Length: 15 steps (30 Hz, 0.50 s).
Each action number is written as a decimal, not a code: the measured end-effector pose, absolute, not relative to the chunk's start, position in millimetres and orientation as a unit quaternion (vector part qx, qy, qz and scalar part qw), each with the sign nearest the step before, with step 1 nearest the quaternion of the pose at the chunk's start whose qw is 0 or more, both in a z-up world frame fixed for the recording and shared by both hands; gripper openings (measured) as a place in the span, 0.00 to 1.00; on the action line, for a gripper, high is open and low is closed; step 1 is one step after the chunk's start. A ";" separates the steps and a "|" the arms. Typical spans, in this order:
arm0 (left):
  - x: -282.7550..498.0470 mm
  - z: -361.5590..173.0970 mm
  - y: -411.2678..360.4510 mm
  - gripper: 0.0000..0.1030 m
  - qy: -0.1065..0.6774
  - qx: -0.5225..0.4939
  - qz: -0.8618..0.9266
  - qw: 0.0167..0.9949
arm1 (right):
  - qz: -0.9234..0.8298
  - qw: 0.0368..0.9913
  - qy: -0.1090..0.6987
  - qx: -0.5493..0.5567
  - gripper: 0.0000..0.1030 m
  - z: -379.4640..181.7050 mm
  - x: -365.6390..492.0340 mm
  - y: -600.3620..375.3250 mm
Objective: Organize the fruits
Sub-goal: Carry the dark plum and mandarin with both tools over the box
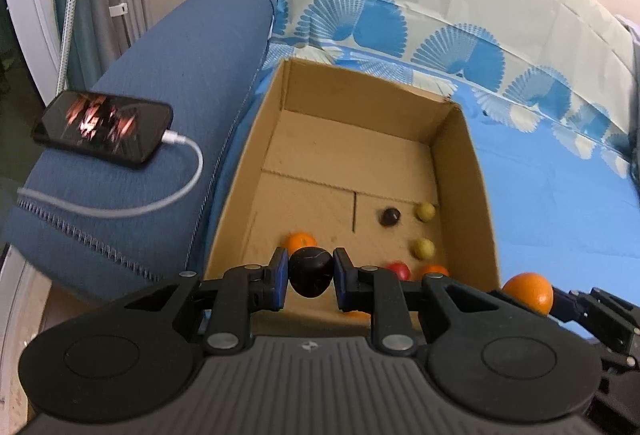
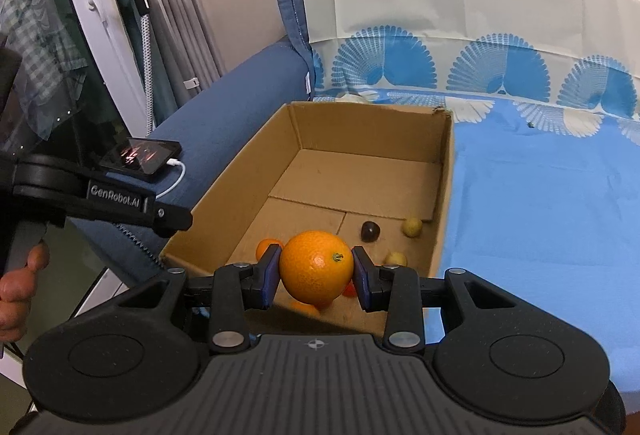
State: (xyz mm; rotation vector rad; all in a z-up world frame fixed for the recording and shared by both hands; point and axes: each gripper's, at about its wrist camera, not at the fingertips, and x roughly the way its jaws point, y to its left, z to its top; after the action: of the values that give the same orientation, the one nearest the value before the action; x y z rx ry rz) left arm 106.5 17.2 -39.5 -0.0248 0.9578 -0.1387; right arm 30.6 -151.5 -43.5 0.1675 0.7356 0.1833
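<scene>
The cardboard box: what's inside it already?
In the cardboard box: a dark fruit, two yellowish fruits, a red one, some oranges. The tongs hide its near corner.

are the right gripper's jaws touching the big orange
Touching. The right wrist view shows the right gripper with both blue jaws pressed flat against opposite sides of the orange, no gap, holding it above the cardboard box.

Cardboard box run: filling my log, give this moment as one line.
left gripper: shut on dark plum | right gripper: shut on orange | both over cardboard box
</scene>
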 end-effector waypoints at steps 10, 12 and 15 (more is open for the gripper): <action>178.4 -64.1 -1.9 0.25 0.464 0.012 -0.064 0.883 | 0.081 0.921 0.373 0.070 0.38 -79.5 101.3 -151.5; 191.3 -73.8 -6.1 0.25 0.472 0.014 -0.064 0.879 | 0.078 0.920 0.380 0.062 0.38 -93.4 121.8 -151.0; 210.3 -90.2 -10.8 0.25 0.483 0.020 -0.062 0.873 | 0.077 0.918 0.385 0.055 0.38 -103.9 134.8 -150.3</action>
State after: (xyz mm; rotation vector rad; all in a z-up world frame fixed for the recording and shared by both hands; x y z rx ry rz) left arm 210.3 -10.8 -90.2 0.0417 1.0100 -0.1294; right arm 134.8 -150.3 -103.9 0.1128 0.7924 0.1584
